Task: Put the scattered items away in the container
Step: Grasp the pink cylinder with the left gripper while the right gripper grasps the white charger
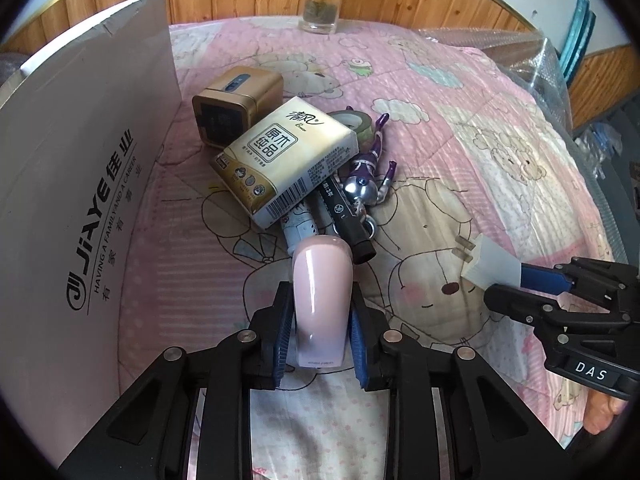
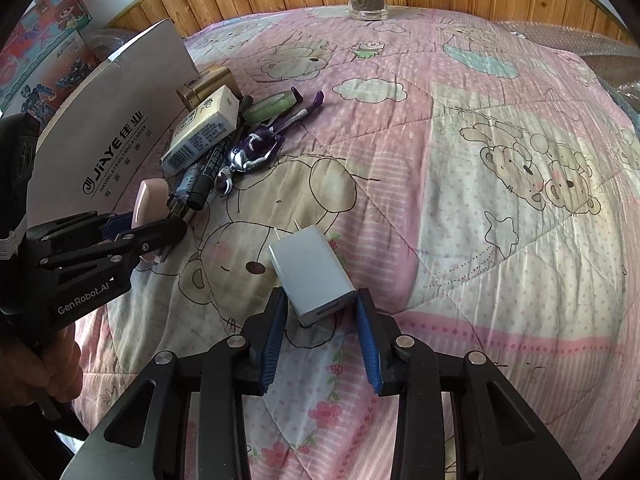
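Note:
My left gripper point(image 1: 320, 312) is shut on a glossy pink oblong case point(image 1: 322, 288), held just above the quilt; it shows from the side in the right wrist view point(image 2: 149, 200). My right gripper point(image 2: 320, 304) is shut on a white plug charger point(image 2: 310, 276), prongs pointing forward; it also shows in the left wrist view point(image 1: 490, 262). Ahead lies a pile: a gold tin point(image 1: 238, 104), a tissue pack point(image 1: 290, 160), a black marker point(image 1: 346, 216), a patterned tube point(image 1: 300, 226), a purple figure keychain point(image 1: 368, 172) and a green tape roll point(image 1: 354, 122). The white JIAYE cardboard box point(image 1: 80, 216) stands at the left.
A pink cartoon quilt point(image 2: 480, 200) covers the surface. A glass jar point(image 1: 322, 0) stands at the far edge by the wooden wall. Bubble wrap point(image 1: 548, 68) lies at the right. A colourful toy box point(image 2: 44, 56) stands behind the cardboard box.

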`<action>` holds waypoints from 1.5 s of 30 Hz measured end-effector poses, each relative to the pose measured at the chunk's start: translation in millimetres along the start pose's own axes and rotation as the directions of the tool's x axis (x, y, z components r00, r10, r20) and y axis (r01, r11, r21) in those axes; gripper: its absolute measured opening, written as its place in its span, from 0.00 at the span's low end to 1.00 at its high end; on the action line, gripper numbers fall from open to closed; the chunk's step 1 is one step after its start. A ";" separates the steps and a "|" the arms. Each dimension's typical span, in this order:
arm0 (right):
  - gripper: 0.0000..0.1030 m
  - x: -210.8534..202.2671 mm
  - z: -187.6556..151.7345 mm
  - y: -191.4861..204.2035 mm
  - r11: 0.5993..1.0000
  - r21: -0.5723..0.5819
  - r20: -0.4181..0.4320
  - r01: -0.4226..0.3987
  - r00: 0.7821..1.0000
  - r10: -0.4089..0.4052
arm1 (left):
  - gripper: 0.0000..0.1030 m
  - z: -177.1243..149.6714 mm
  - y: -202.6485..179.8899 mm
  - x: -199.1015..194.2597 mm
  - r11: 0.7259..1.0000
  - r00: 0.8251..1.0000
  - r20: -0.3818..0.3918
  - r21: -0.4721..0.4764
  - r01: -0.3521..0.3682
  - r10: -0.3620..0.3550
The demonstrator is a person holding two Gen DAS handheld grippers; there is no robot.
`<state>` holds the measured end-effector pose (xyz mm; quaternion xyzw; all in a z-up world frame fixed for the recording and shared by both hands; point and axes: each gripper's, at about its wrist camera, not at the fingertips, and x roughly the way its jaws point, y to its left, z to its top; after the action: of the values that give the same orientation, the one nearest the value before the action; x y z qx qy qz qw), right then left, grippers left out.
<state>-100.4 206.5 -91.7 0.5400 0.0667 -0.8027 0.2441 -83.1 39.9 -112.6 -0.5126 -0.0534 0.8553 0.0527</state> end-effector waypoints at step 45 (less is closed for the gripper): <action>0.30 -50.6 23.9 46.9 0.989 0.003 0.169 -0.147 0.975 0.145 | 0.26 25.7 -1.1 -77.4 0.990 0.982 0.132 -0.031 0.141 -0.136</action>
<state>-83.5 173.0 -29.2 0.4756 -0.0001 -0.8259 0.3030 -69.4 28.8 -33.0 -0.4520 -0.1094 0.8798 0.0981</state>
